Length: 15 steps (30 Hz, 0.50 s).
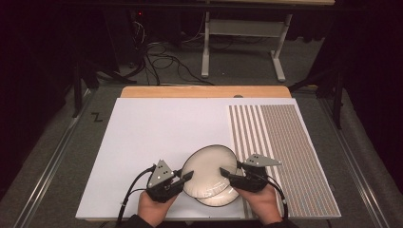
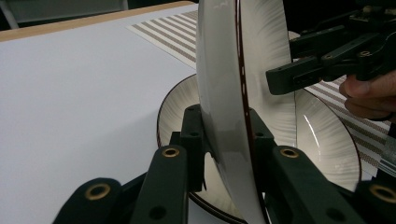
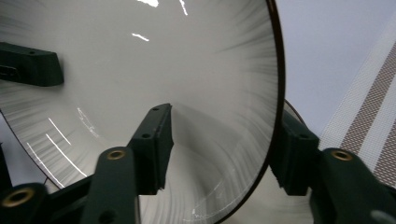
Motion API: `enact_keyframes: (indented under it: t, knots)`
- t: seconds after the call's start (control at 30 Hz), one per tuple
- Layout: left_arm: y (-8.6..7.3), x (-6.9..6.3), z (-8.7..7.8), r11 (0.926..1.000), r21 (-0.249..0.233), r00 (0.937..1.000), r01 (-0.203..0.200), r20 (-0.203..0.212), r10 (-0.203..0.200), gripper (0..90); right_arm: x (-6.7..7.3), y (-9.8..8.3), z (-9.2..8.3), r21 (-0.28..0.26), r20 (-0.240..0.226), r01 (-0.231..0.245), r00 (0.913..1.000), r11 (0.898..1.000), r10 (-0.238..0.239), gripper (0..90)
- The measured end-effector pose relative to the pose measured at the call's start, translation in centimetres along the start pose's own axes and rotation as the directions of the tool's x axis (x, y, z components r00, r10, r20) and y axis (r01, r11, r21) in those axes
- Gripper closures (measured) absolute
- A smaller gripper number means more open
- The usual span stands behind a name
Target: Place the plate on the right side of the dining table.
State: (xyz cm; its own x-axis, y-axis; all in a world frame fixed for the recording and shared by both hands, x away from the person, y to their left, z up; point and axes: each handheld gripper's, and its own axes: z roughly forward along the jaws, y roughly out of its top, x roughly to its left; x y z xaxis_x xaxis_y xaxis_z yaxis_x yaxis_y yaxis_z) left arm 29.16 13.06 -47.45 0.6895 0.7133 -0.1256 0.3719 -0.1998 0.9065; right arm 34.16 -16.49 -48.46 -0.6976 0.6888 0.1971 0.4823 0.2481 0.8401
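High view, upper plate (image 1: 207, 166) between left hand-held gripper (image 1: 186, 175), right hand-held gripper (image 1: 225, 173)

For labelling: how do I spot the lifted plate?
Near the white sheet's front edge, beside the striped mat, two cream plates overlap. The lifted plate is the tilted upper one, rim clamped in the left tool; the other plate lies flat.

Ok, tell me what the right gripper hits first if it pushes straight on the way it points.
The lifted plate: its rim already sits between the right gripper's jaws, so going on would likely seat the rim deeper. Beyond it sits the left gripper, depth uncertain.
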Motion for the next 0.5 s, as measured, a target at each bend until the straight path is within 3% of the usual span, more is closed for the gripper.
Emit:
enact_keyframes:
  t: [0.2,0.5]
  knots:
    - [-0.03,-0.01,0.01,1.0,-0.003,1.0,-0.002,0.002,0.002,75.6,-0.18,-0.09,0.19,0.017,-0.026,-0.027,0.9993,0.999,0.028,53.8]
    - [-0.01,-0.08,-0.01,0.9999,-0.01,0.9999,0.008,0.009,-0.008,76.4,-0.86,-0.32,-0.21,-0.003,-0.049,-0.051,0.9975,0.999,0.051,65.0]
